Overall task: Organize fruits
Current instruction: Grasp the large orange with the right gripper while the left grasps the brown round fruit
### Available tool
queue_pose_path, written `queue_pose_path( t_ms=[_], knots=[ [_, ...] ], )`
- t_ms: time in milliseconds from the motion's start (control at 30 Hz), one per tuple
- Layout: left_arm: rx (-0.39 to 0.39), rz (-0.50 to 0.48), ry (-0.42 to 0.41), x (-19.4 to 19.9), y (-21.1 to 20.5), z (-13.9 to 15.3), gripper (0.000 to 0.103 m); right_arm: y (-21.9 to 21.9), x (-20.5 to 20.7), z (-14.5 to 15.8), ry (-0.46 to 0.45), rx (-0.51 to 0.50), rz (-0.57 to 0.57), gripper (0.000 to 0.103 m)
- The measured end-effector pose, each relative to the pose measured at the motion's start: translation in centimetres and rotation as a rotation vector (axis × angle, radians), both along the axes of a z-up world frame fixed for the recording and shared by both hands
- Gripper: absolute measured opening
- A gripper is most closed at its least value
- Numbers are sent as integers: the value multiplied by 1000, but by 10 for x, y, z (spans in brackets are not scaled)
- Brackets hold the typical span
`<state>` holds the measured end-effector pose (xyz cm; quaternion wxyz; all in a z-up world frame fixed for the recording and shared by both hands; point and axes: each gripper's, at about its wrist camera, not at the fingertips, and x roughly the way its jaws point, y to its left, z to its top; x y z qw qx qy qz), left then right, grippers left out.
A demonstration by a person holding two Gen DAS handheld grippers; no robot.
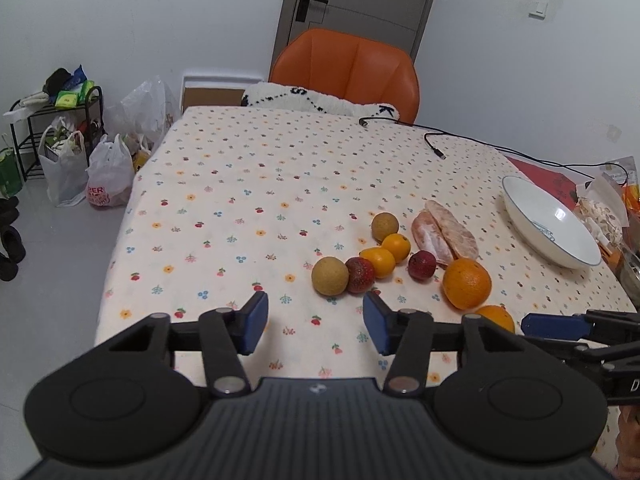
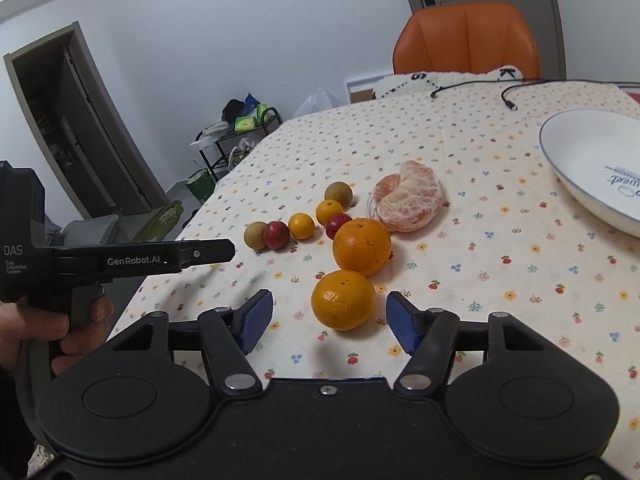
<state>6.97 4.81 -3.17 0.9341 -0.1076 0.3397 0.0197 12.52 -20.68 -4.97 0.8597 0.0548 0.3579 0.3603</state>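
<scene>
At the lower centre of the right wrist view, the right tongs (image 2: 329, 322) stand released, blue pads apart and level with the nearest orange (image 2: 343, 299), which lies on the flowered worktop (image 2: 500, 280) touching neither pad. Just behind it sits a second orange (image 2: 361, 246), then a peeled mandarin (image 2: 408, 197), two kumquats, two red fruits and two brown longans, with the empty white bowl (image 2: 576, 164) at the right edge. In the left wrist view the left tongs (image 1: 316, 322) also gape, grasping nothing, below a longan (image 1: 330, 275).
</scene>
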Motion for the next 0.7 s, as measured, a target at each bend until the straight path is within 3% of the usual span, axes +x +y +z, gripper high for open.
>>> queue_pose_path(
  t_ms=[167,333,367,633,700],
  knots=[
    [-4,-8,10,12,2,-4,46,6,9,-4,15,-9,16,62],
    [-17,-9,28,23,3,-8,40,10,15,-10,34,-15,33,46],
    [-17,-12,30,25,3,-9,40,9,16,-11,38,-14,34,39],
    [-13,-23,36,39,0,-14,39,5,20,-10,50,17,52,36],
    [-14,-29,33,40,0,-15,30,2,20,-9,46,27,53,36]
  ],
)
